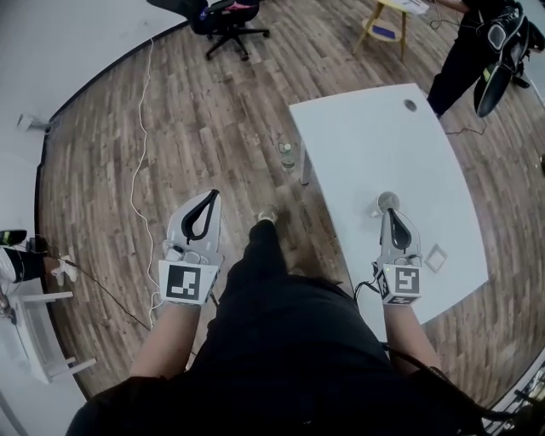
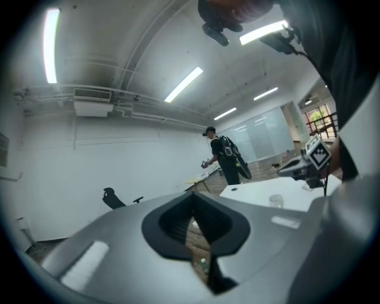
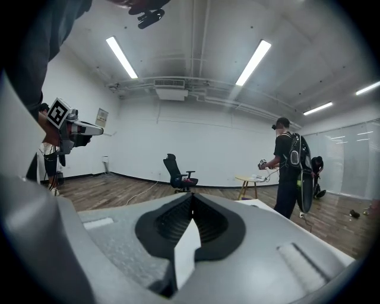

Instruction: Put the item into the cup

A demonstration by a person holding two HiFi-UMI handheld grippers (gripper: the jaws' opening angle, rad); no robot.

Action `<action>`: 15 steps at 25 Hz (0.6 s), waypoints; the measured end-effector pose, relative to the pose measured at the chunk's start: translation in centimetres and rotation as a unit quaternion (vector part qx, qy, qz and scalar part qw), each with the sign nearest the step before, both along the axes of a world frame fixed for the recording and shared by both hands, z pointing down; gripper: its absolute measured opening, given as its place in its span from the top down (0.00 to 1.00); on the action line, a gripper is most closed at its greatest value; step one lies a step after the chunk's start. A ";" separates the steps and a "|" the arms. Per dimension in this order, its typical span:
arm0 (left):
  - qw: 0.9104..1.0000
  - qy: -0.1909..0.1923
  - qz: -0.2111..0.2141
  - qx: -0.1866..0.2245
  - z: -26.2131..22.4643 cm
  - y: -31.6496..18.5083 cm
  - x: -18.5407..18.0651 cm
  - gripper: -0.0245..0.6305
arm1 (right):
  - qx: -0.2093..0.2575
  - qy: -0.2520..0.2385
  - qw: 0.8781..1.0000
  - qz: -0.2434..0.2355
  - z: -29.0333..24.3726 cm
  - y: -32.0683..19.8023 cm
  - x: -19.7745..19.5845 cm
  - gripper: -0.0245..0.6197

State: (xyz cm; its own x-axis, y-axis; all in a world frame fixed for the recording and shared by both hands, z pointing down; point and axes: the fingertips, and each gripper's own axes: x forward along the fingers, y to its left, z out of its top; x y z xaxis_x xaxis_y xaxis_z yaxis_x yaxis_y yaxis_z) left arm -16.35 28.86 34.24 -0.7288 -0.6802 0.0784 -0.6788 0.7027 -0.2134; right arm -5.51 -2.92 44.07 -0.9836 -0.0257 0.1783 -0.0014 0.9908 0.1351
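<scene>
A clear cup (image 1: 387, 203) stands on the white table (image 1: 375, 136), near its front part. A small white square item (image 1: 435, 257) lies flat on the table to the right of my right gripper (image 1: 390, 215). That gripper hovers over the table with its tips just behind the cup, shut and empty. My left gripper (image 1: 209, 196) hangs over the wooden floor left of the table, also shut with nothing in it. In the left gripper view the cup (image 2: 275, 200) shows on the table, with the right gripper (image 2: 309, 167) beyond it.
A bottle (image 1: 287, 154) stands on the floor by the table's left leg. Another person (image 1: 473, 47) stands past the table's far corner, near a small yellow table (image 1: 387, 21). An office chair (image 1: 223, 19) is at the back. A white cable (image 1: 140, 136) runs across the floor.
</scene>
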 end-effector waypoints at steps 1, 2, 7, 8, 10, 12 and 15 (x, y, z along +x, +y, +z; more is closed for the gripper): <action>1.000 0.002 0.010 0.002 0.2 -0.7 -0.8 0.96 | 0.005 -0.005 1.000 0.008 -0.3 -0.4 -0.1 0.96; 1.000 0.005 0.021 0.005 0.4 -1.4 -1.6 0.96 | 0.010 -0.011 1.000 0.017 -0.6 -0.8 -0.1 0.96; 0.996 0.004 0.089 -0.025 1.6 -5.4 -6.0 0.96 | 0.007 -0.018 0.996 0.093 -0.6 -3.7 0.7 0.96; 0.994 0.007 0.109 -0.027 2.0 -6.5 -6.8 0.96 | 0.003 -0.016 0.994 0.112 -0.5 -4.2 1.0 0.96; 0.989 0.014 0.148 -0.024 2.2 -8.9 -8.3 0.96 | -0.001 -0.015 0.990 0.142 -0.7 -4.9 1.8 0.96; 0.983 0.015 0.184 -0.022 2.1 -11.4 -9.5 0.96 | 0.001 -0.015 0.985 0.170 -1.0 -5.4 2.5 0.96; 0.971 0.016 0.238 -0.025 2.1 -14.9 -11.0 0.96 | -0.014 -0.009 0.976 0.219 -1.0 -6.1 3.0 0.96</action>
State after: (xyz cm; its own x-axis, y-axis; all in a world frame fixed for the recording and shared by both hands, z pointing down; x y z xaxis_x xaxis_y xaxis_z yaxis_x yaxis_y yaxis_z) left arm -27.37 13.92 36.33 -0.3285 -0.9344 0.1379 -0.9312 0.2961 -0.2125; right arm -2.49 -8.98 43.05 -0.8825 -0.4394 0.1675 -0.4276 0.8981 0.1030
